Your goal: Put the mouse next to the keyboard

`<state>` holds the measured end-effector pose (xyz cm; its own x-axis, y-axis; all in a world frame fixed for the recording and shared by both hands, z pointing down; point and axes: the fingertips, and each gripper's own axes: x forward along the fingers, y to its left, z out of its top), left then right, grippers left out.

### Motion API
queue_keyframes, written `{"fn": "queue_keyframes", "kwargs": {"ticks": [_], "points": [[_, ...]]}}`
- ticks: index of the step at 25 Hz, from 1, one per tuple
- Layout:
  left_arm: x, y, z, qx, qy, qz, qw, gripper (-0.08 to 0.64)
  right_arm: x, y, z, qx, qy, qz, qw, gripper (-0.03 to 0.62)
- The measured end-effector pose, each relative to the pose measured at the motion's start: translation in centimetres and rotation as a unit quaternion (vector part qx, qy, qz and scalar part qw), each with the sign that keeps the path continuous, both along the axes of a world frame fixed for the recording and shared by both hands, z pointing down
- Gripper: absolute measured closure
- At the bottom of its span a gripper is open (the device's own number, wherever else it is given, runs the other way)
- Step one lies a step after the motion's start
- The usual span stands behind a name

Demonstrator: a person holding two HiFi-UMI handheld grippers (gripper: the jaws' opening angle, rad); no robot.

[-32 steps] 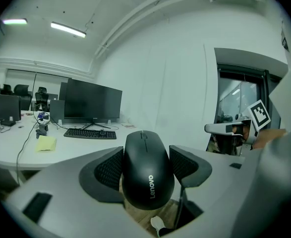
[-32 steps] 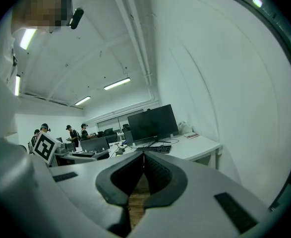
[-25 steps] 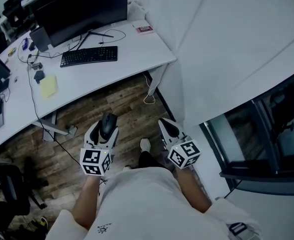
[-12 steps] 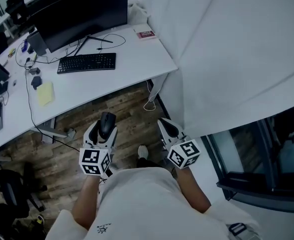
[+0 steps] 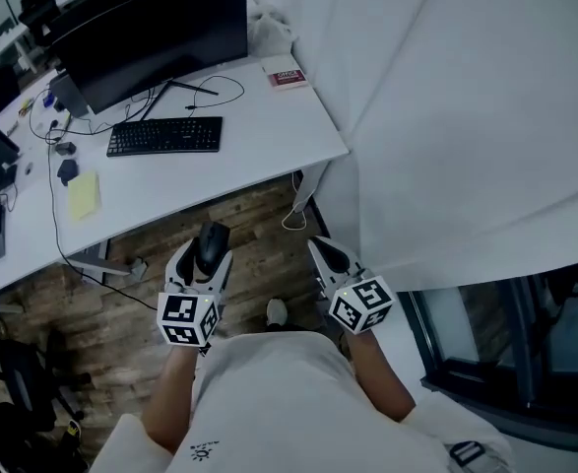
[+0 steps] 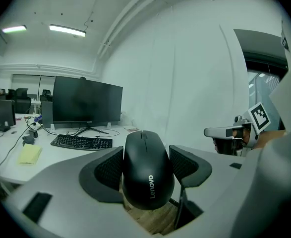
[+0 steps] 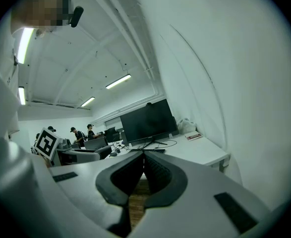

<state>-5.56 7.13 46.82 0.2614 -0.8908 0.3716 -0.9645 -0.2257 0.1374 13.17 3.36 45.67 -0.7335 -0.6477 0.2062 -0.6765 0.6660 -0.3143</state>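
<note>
Not much has changed w/ the tools themselves; what's shifted over the last sec is the view of the desk. The keyboard has slid lower and a bit left in the head view, so I reckon the person is closing in on the desk, carrying as they go. The left gripper has the black mouse pinched between its two pads, jaws parted only as far as the mouse body, which sits nose-up and straight, same hold as a moment ago. It hangs over the wood floor, in front of the person's torso, well apart from the desk edge, i.e. the mouse isn't delivered yet. The right gripper rides alongside w/ its jaws pressed together and nothing in them. On the desk the keyboard lies in front of the monitor, w/ bare white top to its right, which looks like the obvious landing spot. So: transport phase, grip looks secure, placing not yet begun; the rest of the walk-up and a reach over the edge are left.
</note>
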Motion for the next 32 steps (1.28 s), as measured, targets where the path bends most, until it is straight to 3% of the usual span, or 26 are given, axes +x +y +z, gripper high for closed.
{"fn": "queue_keyframes", "kwargs": {"ticks": [12, 32], "points": [[2.8, -3.4, 1.1, -0.008, -0.009, -0.014, 0.9998, 0.263, 2.7, -3.8, 1.8, -0.009, 0.003, -0.022, 1.0, 0.574], [2.2, -6.5, 1.5, -0.017, -0.012, -0.038, 0.9991, 0.264, 2.6, -7.4, 2.5, -0.021, -0.003, -0.043, 0.999, 0.574]]}}
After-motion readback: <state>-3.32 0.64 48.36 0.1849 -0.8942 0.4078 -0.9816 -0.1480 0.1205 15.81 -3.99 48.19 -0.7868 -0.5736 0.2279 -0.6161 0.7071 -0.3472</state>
